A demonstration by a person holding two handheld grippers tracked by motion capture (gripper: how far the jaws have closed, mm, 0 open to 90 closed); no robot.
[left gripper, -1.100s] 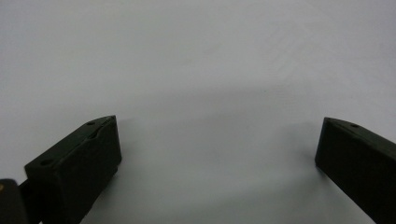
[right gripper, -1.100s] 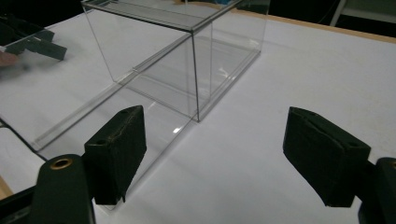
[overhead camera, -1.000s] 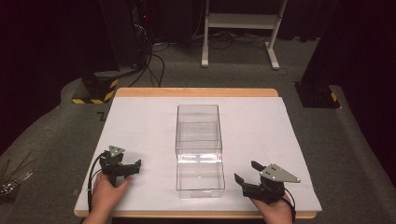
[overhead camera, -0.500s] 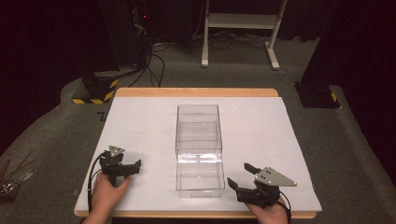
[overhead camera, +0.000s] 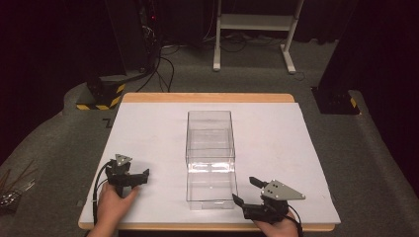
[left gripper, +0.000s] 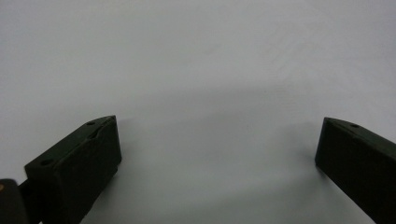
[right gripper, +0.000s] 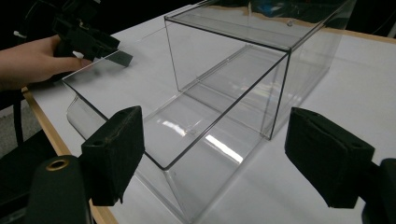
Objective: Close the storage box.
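Observation:
A clear plastic box (overhead camera: 210, 158) lies lengthwise in the middle of the white table top (overhead camera: 276, 143); its near part sticks out toward me like a pulled-out drawer (right gripper: 154, 126). My right gripper (overhead camera: 245, 190) rests near the front edge, just right of the box's near end, open and angled toward it. In the right gripper view its jaws (right gripper: 215, 140) frame the drawer's near corner with nothing between them. My left gripper (overhead camera: 141, 177) sits on the table left of the box, open over bare white surface (left gripper: 217, 144), and shows again across the box (right gripper: 84, 35).
The table's wooden rim (overhead camera: 207, 98) runs along the far side. On the dark floor beyond stand a white frame's legs (overhead camera: 252, 44), cables (overhead camera: 158, 69), a yellow-striped black base (overhead camera: 101, 94) at the left and a black base (overhead camera: 336, 98) at the right.
My right gripper has slid left toward the box's near end and turned its jaws toward it. The left gripper and the box have stayed put.

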